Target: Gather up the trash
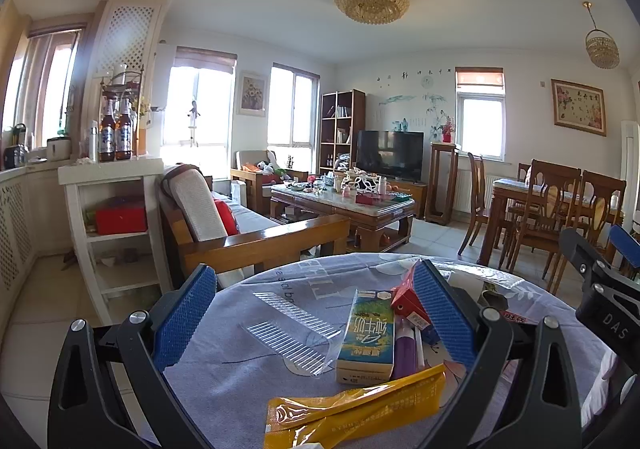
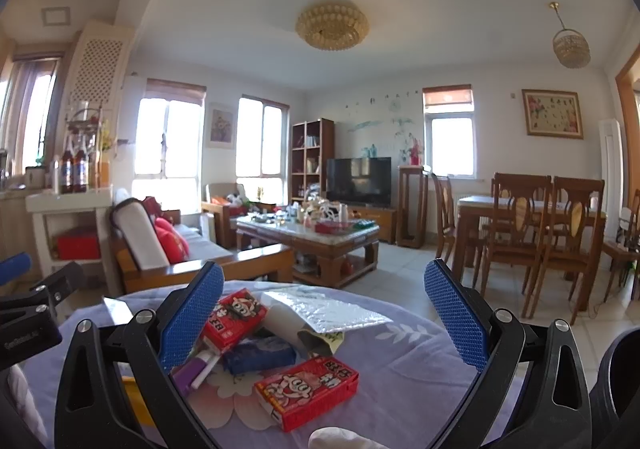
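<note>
Trash lies on a round table with a lavender cloth (image 1: 248, 365). My left gripper (image 1: 314, 274) is open above it with nothing between its pads. Between its fingers I see a clear ribbed plastic tray (image 1: 292, 325), a green-and-yellow milk carton (image 1: 366, 337) and a yellow wrapper (image 1: 352, 413). A small red carton (image 1: 408, 303) lies against its right pad. My right gripper (image 2: 323, 272) is open too, and empty. Below it lie a red box (image 2: 308, 389), a blue packet (image 2: 260, 357), a silver bubble mailer (image 2: 324, 309) and a second red box (image 2: 234, 317) beside its left pad.
A purple tube (image 2: 196, 369) lies by the blue packet. A dark rounded object (image 2: 616, 389) sits at the lower right. Beyond the table are a wooden sofa (image 1: 256, 237), a cluttered coffee table (image 1: 344, 205), dining chairs (image 2: 540, 233) and tiled floor.
</note>
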Motion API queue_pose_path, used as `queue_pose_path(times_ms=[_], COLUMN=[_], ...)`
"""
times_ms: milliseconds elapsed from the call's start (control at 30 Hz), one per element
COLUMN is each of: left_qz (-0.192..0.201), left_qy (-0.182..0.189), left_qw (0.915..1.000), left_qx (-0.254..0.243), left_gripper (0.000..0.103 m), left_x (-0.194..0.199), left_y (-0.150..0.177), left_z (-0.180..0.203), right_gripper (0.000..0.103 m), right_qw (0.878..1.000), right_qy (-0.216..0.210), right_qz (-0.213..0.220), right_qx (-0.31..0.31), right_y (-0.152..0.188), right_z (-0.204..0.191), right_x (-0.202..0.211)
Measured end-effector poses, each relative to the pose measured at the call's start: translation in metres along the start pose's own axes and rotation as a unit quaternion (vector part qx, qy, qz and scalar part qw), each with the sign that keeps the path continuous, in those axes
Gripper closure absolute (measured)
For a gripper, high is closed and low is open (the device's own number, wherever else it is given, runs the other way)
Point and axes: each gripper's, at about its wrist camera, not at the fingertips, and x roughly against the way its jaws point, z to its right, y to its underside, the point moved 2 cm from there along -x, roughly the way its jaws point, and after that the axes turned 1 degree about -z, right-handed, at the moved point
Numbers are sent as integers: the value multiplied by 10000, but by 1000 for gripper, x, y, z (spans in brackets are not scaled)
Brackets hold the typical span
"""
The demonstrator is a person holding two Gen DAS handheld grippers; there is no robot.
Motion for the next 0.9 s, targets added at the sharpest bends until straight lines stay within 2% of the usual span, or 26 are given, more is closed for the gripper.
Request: queue_pose_path(times_ms=[900], left_qz=[-17], left_qy=[9], left_qw=[10000], left_qx=[6], left_gripper=[5], left_x=[-1], left_y=[-1], left_z=[0], right_gripper=[4], right_qw=[10000], right_qy=[9], right_qz=[-41], right_qx=[6], right_y=[0], right_z=[4], right_x=[-3])
